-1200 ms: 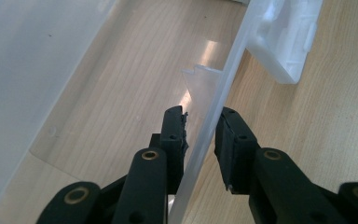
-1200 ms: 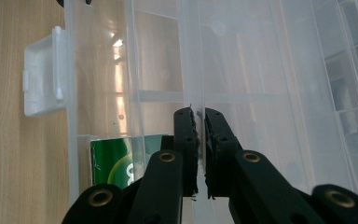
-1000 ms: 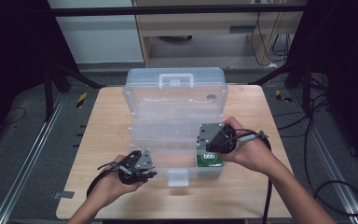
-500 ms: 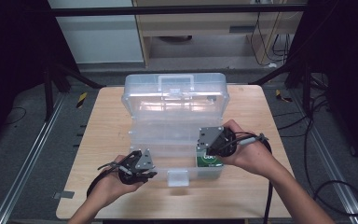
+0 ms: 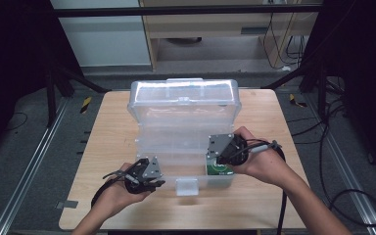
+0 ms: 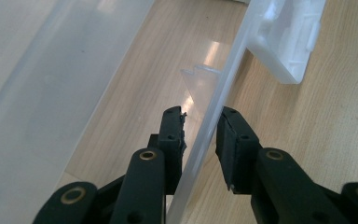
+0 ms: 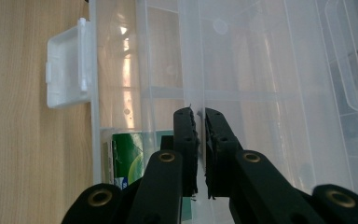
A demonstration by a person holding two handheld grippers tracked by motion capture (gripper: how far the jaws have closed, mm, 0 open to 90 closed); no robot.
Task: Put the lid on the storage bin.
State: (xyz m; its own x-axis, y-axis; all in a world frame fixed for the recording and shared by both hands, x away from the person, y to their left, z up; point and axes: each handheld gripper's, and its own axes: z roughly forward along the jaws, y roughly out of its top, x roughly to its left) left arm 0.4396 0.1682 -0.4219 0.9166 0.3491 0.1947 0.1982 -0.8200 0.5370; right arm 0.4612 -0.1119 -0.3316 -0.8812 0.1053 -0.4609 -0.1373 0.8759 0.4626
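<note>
A clear plastic storage box (image 5: 176, 142) stands open on the wooden table (image 5: 107, 127), its lid (image 5: 183, 98) raised at the back. My left gripper (image 5: 152, 178) sits at the box's front left. In the left gripper view, the left gripper (image 6: 200, 114) has one jaw on each side of the front wall (image 6: 205, 135), and both press on it. My right gripper (image 5: 220, 152) is over the front right compartment. Seen from its own camera, the right gripper (image 7: 199, 112) is shut on a thin clear tray edge (image 7: 200, 70). A green packet (image 7: 128, 158) lies below it.
The white latch (image 5: 186, 186) hangs at the middle of the box's front, and the same latch (image 6: 284, 42) lies beyond my left jaws. Bare wood runs along the table's left and right sides. Dark frame legs and cables (image 5: 347, 196) surround the table.
The raised lid's top edge sits a little lower in the high view than a second ago. Both hands have stayed where they were.
</note>
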